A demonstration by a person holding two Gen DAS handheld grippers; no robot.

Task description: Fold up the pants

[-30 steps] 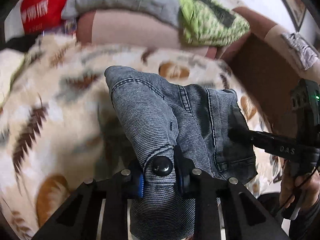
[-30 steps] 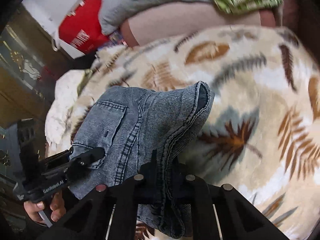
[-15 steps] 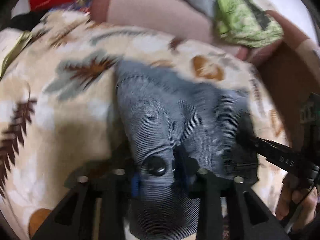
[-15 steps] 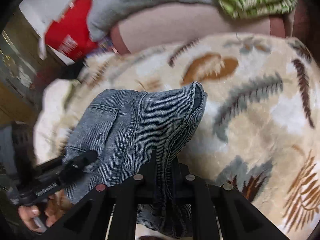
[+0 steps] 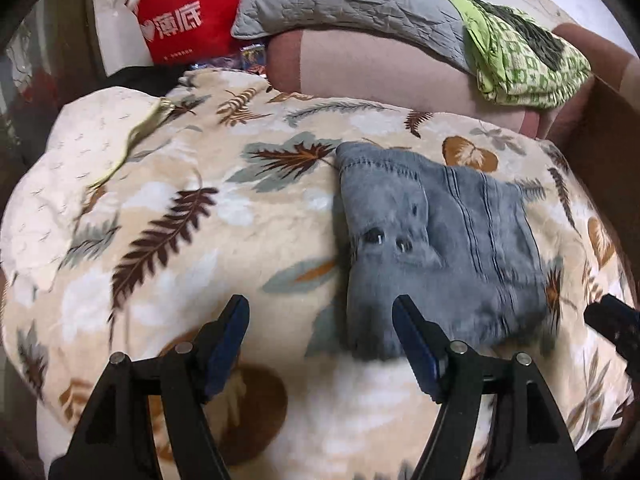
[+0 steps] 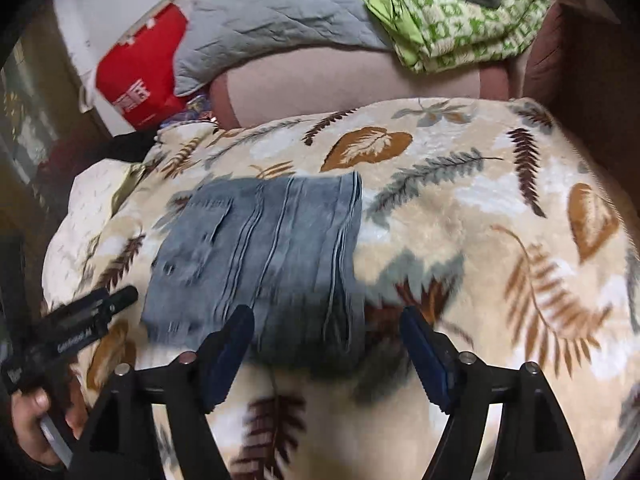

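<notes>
Folded pants (image 5: 440,248) lie flat mid-blanket (image 5: 160,208), both tools opening, empty.

Black grippers (image 5: 320,354) with blue pads (image 6: 424,356) (silver screws, white lettering)

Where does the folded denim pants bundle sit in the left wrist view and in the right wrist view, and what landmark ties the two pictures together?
Left wrist view: the folded pants lie right of centre on the leaf-print blanket, just beyond the right-hand finger of that gripper.
Right wrist view: the folded pants lie left of centre, beyond the left-hand finger.
Shared landmark: the green patterned cloth at the top, with the red bag upper left.
</notes>
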